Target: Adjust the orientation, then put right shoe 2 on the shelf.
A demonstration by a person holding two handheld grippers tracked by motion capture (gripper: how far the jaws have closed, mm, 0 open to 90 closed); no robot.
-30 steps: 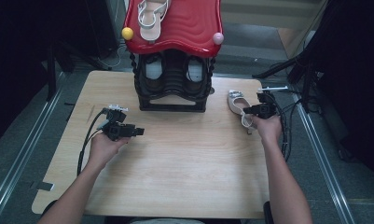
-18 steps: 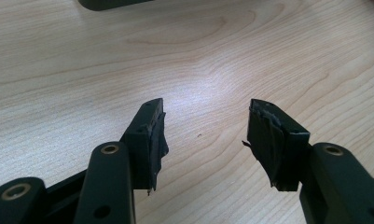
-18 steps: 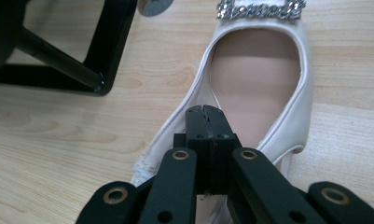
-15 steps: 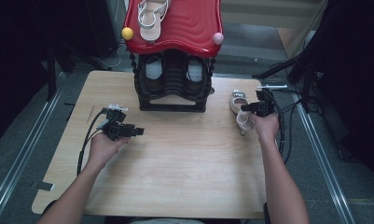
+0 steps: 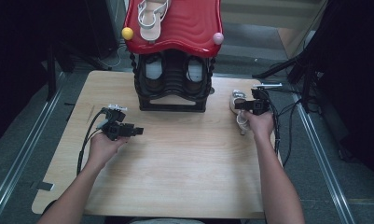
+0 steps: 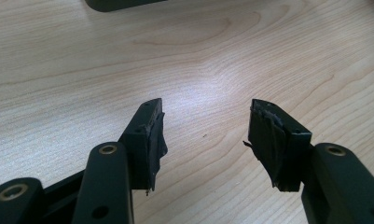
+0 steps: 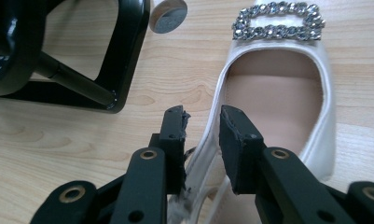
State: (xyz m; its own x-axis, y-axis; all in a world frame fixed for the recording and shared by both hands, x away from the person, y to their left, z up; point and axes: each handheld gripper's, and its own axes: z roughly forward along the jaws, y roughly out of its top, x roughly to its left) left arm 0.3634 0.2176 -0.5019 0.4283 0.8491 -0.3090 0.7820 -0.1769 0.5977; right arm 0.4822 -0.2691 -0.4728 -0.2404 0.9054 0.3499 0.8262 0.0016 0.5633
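Fingers of your right gripper [image 7: 201, 116] clamp the side edge of the white shoe [image 7: 278, 93] on the tabletop [image 5: 184, 163] just right of the black rack [image 5: 173, 86], w/ left gripper [image 6: 205, 126] fingers apart over bare wood.

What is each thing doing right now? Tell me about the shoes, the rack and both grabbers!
White shoe: flat on the table, its side wall between the right gripper's jaws.
Right gripper: shut on the white shoe's edge.
Left gripper: open, holding nothing, above bare table.
Shoe rack: upright, a pair of shoes inside.
Sandal: lying on the rack's red top.
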